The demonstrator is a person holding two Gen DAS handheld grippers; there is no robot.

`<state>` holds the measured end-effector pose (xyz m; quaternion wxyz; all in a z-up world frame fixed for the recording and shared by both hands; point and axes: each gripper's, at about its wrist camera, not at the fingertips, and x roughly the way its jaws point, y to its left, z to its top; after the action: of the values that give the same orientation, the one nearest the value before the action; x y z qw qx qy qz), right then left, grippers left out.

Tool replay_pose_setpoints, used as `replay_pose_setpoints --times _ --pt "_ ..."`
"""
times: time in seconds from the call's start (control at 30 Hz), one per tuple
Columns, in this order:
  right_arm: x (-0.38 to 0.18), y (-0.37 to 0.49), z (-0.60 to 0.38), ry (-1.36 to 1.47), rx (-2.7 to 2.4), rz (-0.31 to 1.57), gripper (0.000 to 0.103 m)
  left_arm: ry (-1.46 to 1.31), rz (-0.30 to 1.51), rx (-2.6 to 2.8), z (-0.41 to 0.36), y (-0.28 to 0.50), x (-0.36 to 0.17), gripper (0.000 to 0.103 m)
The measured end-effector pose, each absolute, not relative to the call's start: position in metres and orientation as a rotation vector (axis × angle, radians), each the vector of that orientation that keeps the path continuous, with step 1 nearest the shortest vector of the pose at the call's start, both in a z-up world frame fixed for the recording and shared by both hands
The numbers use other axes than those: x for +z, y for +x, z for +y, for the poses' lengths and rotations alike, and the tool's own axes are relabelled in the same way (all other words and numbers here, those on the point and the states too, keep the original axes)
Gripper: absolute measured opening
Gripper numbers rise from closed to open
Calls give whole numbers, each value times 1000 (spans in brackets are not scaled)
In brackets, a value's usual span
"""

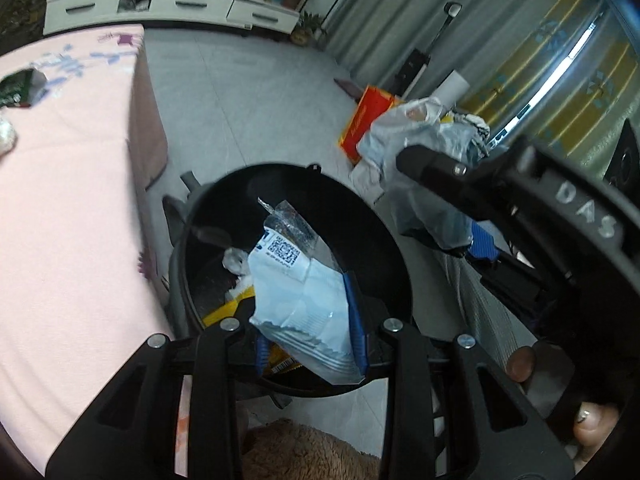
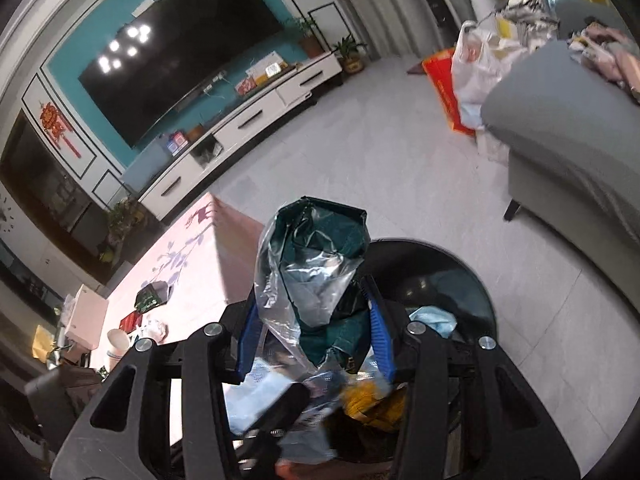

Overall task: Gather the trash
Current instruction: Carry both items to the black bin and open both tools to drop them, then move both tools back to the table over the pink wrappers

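Note:
My left gripper (image 1: 310,320) is shut on a white and blue wrapper (image 1: 304,300) with a QR code, held over the open black trash bin (image 1: 392,256). Yellow and white scraps lie inside the bin. My right gripper (image 2: 314,328) is shut on a crumpled clear plastic bag with a dark green wrapper (image 2: 316,268), just above the bin's rim (image 2: 460,264). In the left wrist view the right gripper (image 1: 460,216) shows at the right, holding that bag above the bin's edge. More trash lies on the pink table: a green packet (image 2: 150,298) and a crumpled white piece (image 2: 154,328).
The pink-clothed table (image 1: 72,200) stands left of the bin, with a white cup (image 2: 118,346) and a box (image 2: 86,316) on it. A grey sofa (image 2: 560,140) is at the right, with bags and an orange box (image 2: 444,88) beside it. A TV cabinet (image 2: 248,120) stands far off.

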<state>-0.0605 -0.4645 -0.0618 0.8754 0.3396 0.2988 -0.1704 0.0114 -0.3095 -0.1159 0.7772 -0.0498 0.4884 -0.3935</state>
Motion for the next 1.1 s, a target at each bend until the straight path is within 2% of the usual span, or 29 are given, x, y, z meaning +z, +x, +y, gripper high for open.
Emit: replay_pose_setpoints --times 0.37,0.43,0.5,0.63,0.77,0.83,0.87,0.9,1.1 --pt "-75 -46 -464 702 -382 699 47 -98 1150 -866 -325 23 -140 33" --pt "-76 -44 -463 700 -384 708 47 -95 1156 -866 -324 23 -141 37" --pt "-76 -44 -462 696 -383 715 48 -97 1153 -867 -326 25 -137 46" --pt "-76 -43 -463 691 -383 726 54 -106 1138 -844 -323 24 -132 76" --pt "-73 -46 -462 699 -383 723 63 -59 1097 -801 -316 23 -125 85" --pt "-70 -48 -462 702 -386 707 72 -74 1094 -783 -309 25 -121 89" --pt "-68 -50 -461 701 -390 699 74 -86 1094 -784 -304 28 -122 91" --pt "-67 -49 -461 699 -391 697 77 -106 1096 -791 -298 29 -119 96" --pt "-61 -47 -454 688 -380 661 85 -116 996 -729 -256 33 -94 99"
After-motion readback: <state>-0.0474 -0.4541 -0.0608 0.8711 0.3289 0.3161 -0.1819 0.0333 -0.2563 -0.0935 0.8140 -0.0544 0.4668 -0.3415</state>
